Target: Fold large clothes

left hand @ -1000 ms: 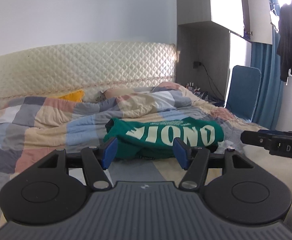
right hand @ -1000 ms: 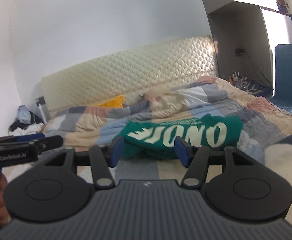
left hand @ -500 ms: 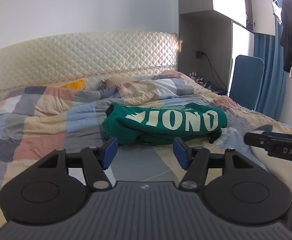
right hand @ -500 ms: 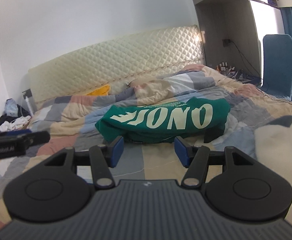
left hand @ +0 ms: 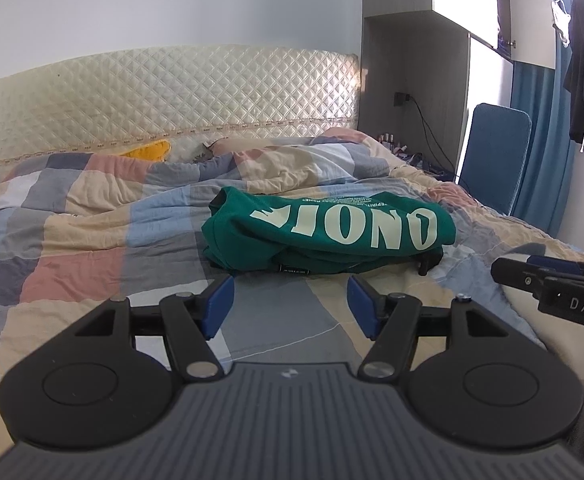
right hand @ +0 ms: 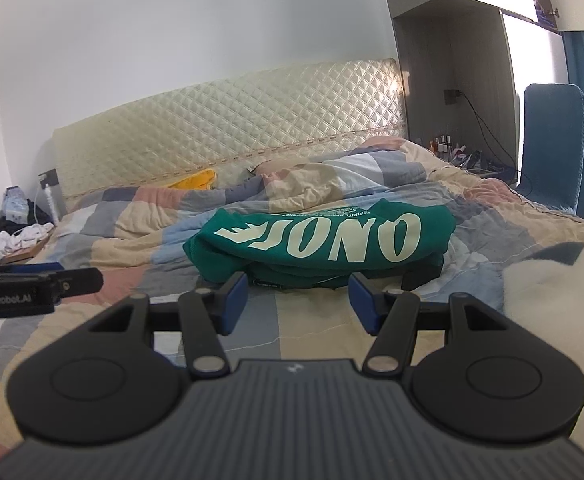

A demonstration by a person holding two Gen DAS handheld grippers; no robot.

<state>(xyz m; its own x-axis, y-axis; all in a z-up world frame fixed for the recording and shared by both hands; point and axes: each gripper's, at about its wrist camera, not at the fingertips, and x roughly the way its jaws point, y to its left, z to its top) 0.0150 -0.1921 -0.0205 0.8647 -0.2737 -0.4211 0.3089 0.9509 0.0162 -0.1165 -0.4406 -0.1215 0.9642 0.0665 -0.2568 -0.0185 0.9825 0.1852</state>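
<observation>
Lying in a loosely folded bundle on the patchwork quilt (left hand: 92,240) of the bed is a dark green cotton garment (left hand: 324,236) printed with large cream block letters, seen upside down in both wrist views. The garment (right hand: 316,244) is placed near the middle of the bed, short of the rumpled fold of quilt that is heaped toward the cream diamond-quilted headboard (left hand: 172,92). A small black label is seen at its near edge, and a dark piece of fabric protrudes from under its right end.

The left tool (left hand: 290,300), black with blue pads, is held just above the quilt in front of the garment; its jaws are spread apart, nothing is gripped between them, and no contact with the garment is made. The right tool (right hand: 298,300) is held likewise, with jaws parted and empty, its blue pads just short of the garment's near edge. Each tool is seen from the side in the other's view: the right tool at the right margin of the left view, the left tool at the left margin of the right view.

A yellow cushion (left hand: 148,151) is tucked against the headboard. A blue upholstered chair (left hand: 492,152) is stood beside the bed on the right, before blue curtains (left hand: 540,140).
</observation>
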